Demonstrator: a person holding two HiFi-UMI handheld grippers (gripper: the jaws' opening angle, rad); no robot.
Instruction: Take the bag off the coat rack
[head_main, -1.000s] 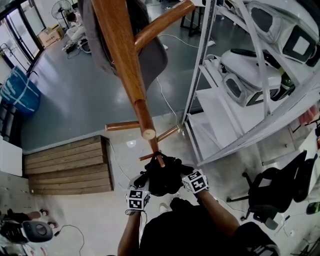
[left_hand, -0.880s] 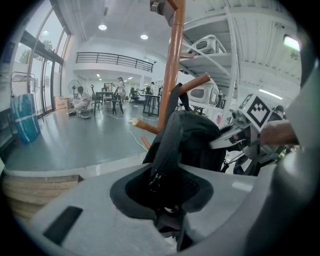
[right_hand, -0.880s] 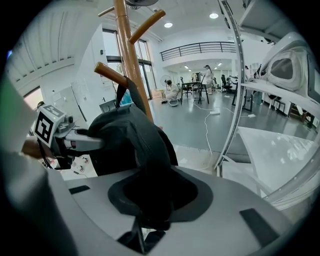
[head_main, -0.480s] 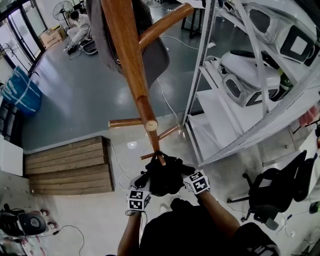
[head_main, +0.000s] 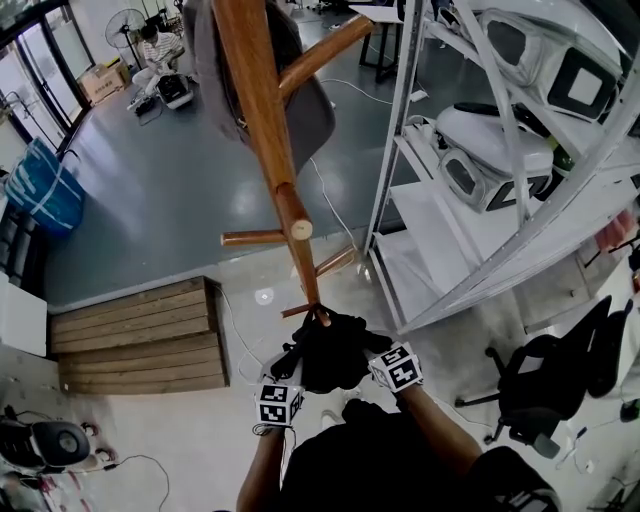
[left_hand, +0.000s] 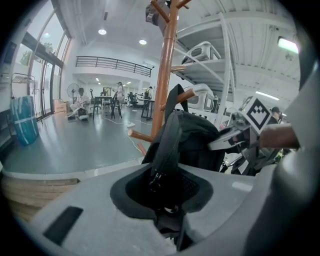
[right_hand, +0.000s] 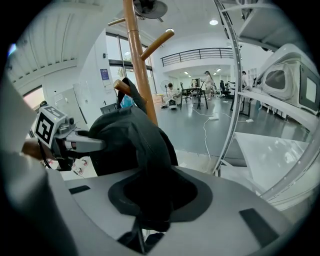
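Claws first: left claw (left_hand: 167, 217) is clamped on a fold of the black soft fabric bag (left_hand: 192, 140), zip side, w/ cloth bunched right btwn the jaws. The right claw (right_hand: 145, 220) is likewise closed on the bag's other flank, fabric filling the gap. One grip each side b/c the thing is floppy & would prob. sag or swing from a single edge; w/ both I can carry it level.

In the head view the bag sits btwn my two claws, just in front of me, low on the brown wooden coat rack (head_main: 262, 110). Its black top strap (left_hand: 172, 100) loops over a short wooden peg (left_hand: 189, 93) that angles up off the pole, so it can't slip off sideways. It has to go up & out past the peg tip. So I judge the bag not yet free. The next move prob. needs a lift along the peg's slant, then a pull toward me.

Grey cloth (head_main: 312, 115) hangs higher on the rack, well apart. White metal shelving (head_main: 400, 150) stands near on my right, so little room to swing that way.
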